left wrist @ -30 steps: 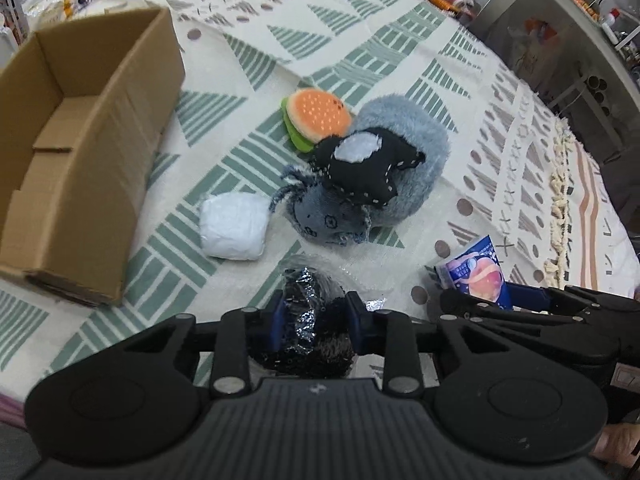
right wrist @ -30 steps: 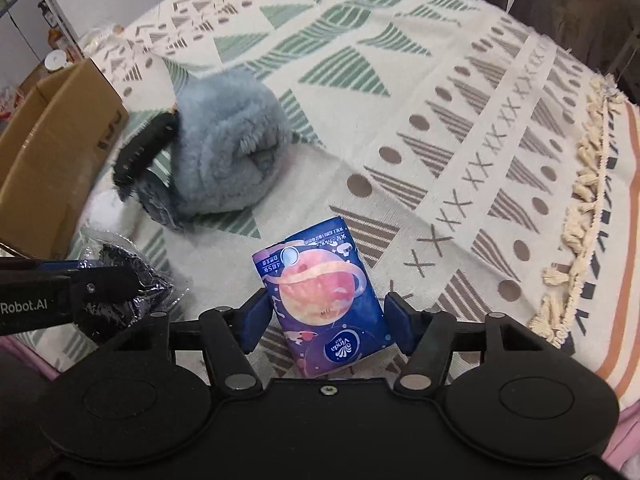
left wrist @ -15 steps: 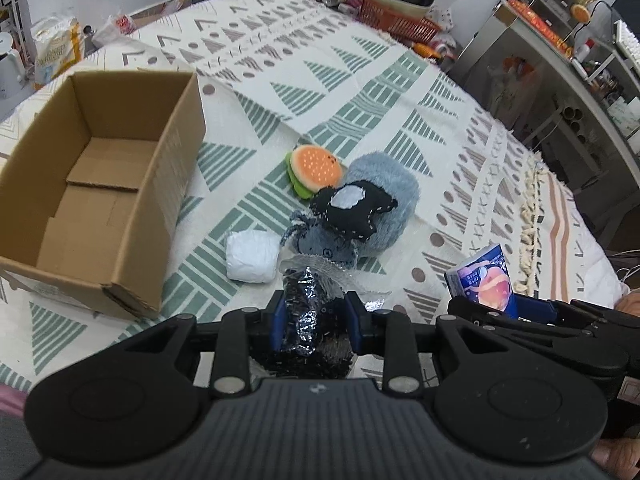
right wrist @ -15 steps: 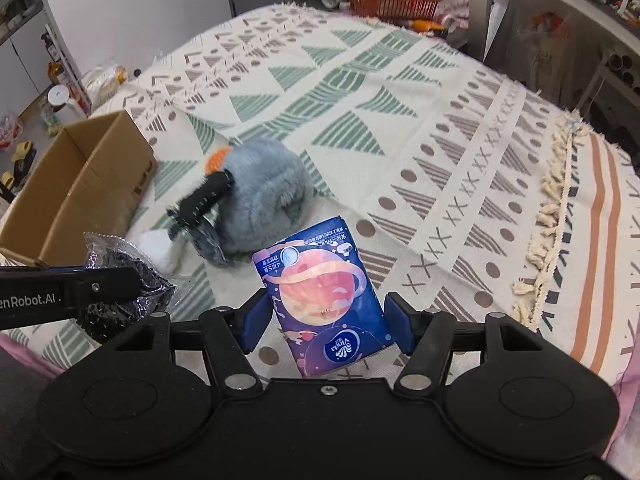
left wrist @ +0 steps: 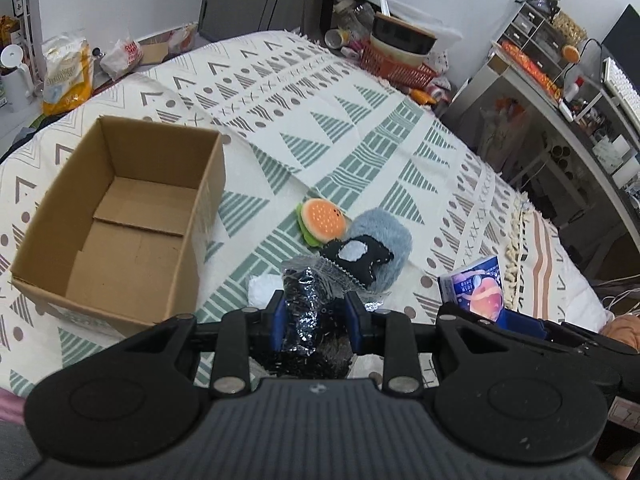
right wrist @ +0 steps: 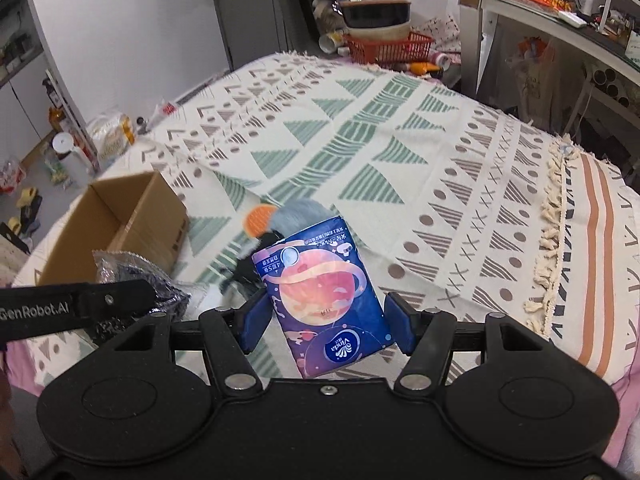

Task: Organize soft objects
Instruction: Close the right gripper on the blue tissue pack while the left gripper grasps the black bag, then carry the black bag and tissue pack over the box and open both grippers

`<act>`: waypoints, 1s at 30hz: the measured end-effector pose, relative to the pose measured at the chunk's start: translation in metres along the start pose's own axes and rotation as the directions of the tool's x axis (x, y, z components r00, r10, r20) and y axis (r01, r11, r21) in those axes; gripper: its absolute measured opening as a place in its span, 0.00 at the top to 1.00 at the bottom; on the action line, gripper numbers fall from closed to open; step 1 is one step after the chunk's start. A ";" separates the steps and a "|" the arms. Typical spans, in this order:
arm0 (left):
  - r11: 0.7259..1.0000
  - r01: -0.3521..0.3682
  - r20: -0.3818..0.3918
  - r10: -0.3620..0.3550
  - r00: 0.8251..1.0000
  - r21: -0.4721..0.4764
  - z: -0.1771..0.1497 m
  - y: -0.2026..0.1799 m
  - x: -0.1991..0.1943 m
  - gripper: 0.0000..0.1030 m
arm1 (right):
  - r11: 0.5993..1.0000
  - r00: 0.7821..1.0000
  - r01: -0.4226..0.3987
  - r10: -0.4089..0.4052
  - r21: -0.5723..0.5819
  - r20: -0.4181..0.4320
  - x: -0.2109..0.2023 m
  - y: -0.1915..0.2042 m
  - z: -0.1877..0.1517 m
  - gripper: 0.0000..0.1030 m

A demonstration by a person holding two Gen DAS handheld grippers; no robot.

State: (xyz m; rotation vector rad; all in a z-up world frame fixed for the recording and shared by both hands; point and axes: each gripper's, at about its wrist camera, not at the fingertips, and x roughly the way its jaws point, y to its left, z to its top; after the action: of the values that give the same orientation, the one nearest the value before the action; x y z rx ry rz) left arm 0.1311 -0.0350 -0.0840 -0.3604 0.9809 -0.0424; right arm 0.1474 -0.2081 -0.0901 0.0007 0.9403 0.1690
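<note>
Where the left gripper [left wrist: 314,320] clamps a shiny black packet [left wrist: 310,312], white bundle [left wrist: 262,290] half hidden; right gripper [right wrist: 326,322] tight around tissue pack [right wrist: 324,300].

A crinkly clear bag of black, glittery stuff [left wrist: 310,312] sits low in the frame's centre, pinched between blue pads. A blue tissue pack [right wrist: 324,300] printed with a pink planet stands tilted at centre. Mid-frame lie an orange burger plush [left wrist: 322,222], a grey fluffy plush [left wrist: 384,240] under a black felt piece [left wrist: 358,256], and a white wad [left wrist: 262,290], partly hidden. An open, empty cardboard box [left wrist: 120,224] sits left.
</note>
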 end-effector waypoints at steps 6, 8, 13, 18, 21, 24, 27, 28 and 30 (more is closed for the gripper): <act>0.999 0.006 0.023 -0.005 1.000 -0.039 0.004 0.017 -0.010 0.71 | 1.000 0.999 -0.019 0.019 0.011 0.028 -0.009 0.017 0.006 0.42; 0.999 0.005 0.037 -0.003 0.999 -0.045 0.005 0.023 -0.015 0.71 | 1.000 0.999 -0.028 0.028 0.008 0.035 -0.012 0.024 0.009 0.42; 0.997 -0.003 0.064 0.008 0.998 -0.076 0.008 0.043 -0.025 0.71 | 0.999 0.997 -0.050 0.050 -0.009 0.052 -0.017 0.044 0.013 0.42; 0.994 -0.012 0.083 0.021 0.996 -0.108 0.012 0.066 -0.032 0.71 | 0.997 0.996 -0.071 0.073 -0.023 0.054 -0.016 0.063 0.017 0.42; 0.992 -0.015 0.091 0.026 0.995 -0.123 0.014 0.079 -0.034 0.71 | 0.997 0.996 -0.075 0.077 -0.033 0.051 -0.014 0.075 0.017 0.42; 0.990 -0.018 0.099 0.032 0.995 -0.140 0.017 0.092 -0.036 0.71 | 0.996 0.995 -0.083 0.084 -0.033 0.047 -0.011 0.085 0.018 0.42; 0.987 -0.022 0.102 0.039 0.994 -0.161 0.020 0.106 -0.036 0.71 | 0.995 0.995 -0.091 0.093 -0.040 0.042 -0.009 0.096 0.021 0.42; 0.986 -0.024 0.102 0.042 0.994 -0.168 0.021 0.111 -0.036 0.71 | 0.995 0.995 -0.094 0.096 -0.043 0.041 -0.008 0.101 0.021 0.42; 0.984 -0.028 0.104 0.047 0.993 -0.178 0.023 0.120 -0.035 0.71 | 0.994 0.994 -0.099 0.101 -0.047 0.039 -0.006 0.107 0.023 0.42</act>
State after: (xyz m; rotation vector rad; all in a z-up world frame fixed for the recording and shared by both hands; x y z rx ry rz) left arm 0.1152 0.0914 -0.0819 -0.5020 0.8862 0.0977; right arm 0.1466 -0.1015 -0.0637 0.0094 0.8958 0.2823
